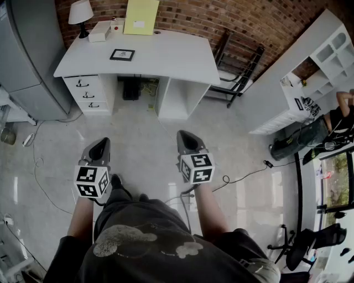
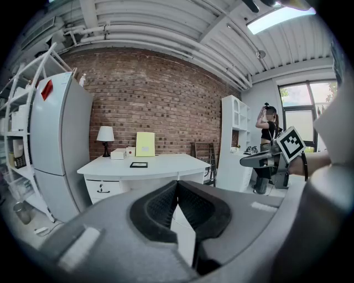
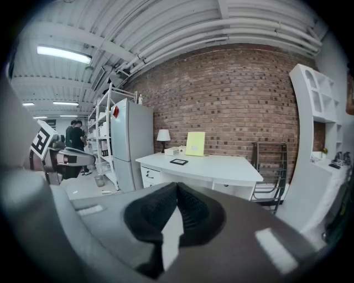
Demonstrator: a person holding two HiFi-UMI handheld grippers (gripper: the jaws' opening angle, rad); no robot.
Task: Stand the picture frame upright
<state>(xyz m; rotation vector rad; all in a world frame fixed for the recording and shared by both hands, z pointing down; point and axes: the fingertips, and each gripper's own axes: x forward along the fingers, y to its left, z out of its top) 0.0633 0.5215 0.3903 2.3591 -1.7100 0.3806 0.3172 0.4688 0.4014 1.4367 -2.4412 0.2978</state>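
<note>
A small black picture frame [image 1: 122,54] lies flat on the white desk [image 1: 166,61], left of the desk's middle. It also shows in the left gripper view as the frame [image 2: 139,164] and in the right gripper view as the frame [image 3: 178,162]. My left gripper [image 1: 102,145] and right gripper [image 1: 185,136] hang over the floor well in front of the desk, both shut with nothing between the jaws. In each gripper view the jaws meet at the tips, the left gripper [image 2: 177,184] and the right gripper [image 3: 176,186].
On the desk's back edge stand a white lamp [image 1: 81,15], a white box [image 1: 100,31] and a yellow sheet [image 1: 141,16] leaning on the brick wall. A grey fridge [image 1: 27,61] is left of the desk, a dark rack [image 1: 238,72] and white shelf unit [image 1: 310,72] to its right. Cables [image 1: 243,176] cross the floor.
</note>
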